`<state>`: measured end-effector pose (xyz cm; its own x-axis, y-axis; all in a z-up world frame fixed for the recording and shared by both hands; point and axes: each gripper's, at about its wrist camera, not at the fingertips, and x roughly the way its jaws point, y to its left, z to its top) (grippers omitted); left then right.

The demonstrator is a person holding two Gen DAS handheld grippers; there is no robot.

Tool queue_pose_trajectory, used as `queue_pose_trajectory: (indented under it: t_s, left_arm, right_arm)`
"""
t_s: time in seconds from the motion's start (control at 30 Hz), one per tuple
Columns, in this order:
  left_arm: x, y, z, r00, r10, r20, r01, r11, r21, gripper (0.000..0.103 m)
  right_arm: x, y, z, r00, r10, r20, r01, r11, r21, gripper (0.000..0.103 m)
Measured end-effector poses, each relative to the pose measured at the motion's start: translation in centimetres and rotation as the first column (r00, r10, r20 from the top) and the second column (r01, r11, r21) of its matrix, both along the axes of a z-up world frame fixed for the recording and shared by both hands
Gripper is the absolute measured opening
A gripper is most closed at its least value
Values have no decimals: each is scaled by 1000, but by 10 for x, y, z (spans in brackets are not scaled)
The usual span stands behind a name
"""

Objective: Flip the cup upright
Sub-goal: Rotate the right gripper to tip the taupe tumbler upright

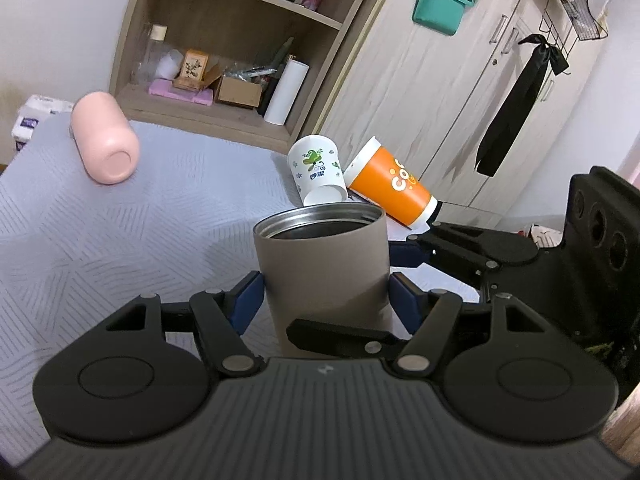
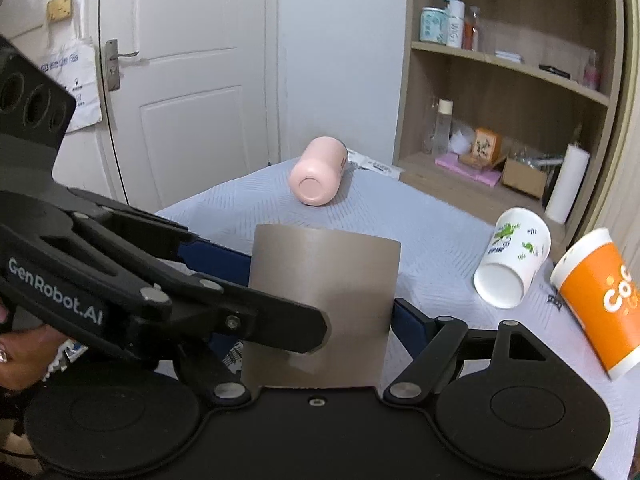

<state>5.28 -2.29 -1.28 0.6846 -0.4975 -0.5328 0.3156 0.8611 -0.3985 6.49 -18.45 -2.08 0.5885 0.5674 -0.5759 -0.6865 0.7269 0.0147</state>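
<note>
A taupe metal cup (image 1: pixel 324 264) stands upright with its steel-lined mouth facing up, held between both grippers. My left gripper (image 1: pixel 326 296) is shut on its lower body, blue pads (image 1: pixel 248 300) pressed on both sides. My right gripper (image 2: pixel 320 312) is also shut on the taupe cup (image 2: pixel 320 304), from the other side. A pink cup (image 1: pixel 105 138) lies on its side at the far left of the table; it also shows in the right wrist view (image 2: pixel 318 176). A white floral paper cup (image 1: pixel 318 170) and an orange paper cup (image 1: pixel 394 184) lie tipped behind.
The table carries a grey-blue patterned cloth (image 1: pixel 120 232). A wooden shelf unit (image 1: pixel 224 40) with boxes and bottles stands behind the table, a wardrobe (image 1: pixel 440 80) to its right. A white door (image 2: pixel 180 80) is at the far end.
</note>
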Motion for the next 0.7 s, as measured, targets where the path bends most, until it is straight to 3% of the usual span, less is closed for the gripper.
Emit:
queue_pose_trajectory:
  t_s: [0.5, 0.7]
  left_arm:
    - [31, 3, 17, 996, -3, 90, -6, 995, 96, 67]
    - [57, 0, 12, 993, -22, 114, 6, 990, 139, 67]
  right_arm:
    - [19, 7, -4, 984, 7, 179, -20, 997, 72, 83]
    - [37, 17, -14, 965, -21, 260, 16, 1000, 24, 83]
